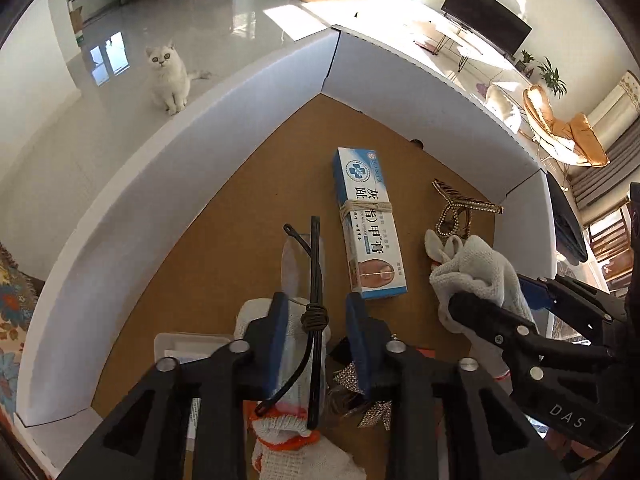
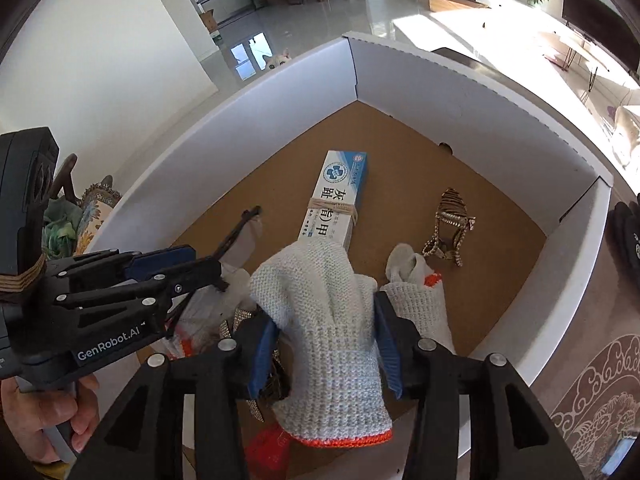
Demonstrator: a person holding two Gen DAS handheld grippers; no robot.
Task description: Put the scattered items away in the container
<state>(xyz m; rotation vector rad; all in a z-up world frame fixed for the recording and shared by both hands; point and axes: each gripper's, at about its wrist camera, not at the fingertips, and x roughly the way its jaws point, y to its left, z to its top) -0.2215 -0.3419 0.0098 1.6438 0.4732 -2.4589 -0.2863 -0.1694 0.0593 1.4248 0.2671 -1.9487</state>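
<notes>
Releasing into the box: left gripper open around cord, right gripper open around glove. Next: lifting clear.

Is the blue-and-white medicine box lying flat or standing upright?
Lying flat: the medicine box rests lengthwise on the container's brown floor, printed face up, band around its middle.

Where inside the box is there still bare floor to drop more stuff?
Bare floor lies in the far corner of the box beyond the ointment carton, and along its left wall. The near end is crowded with gloves and the hair clip.
</notes>
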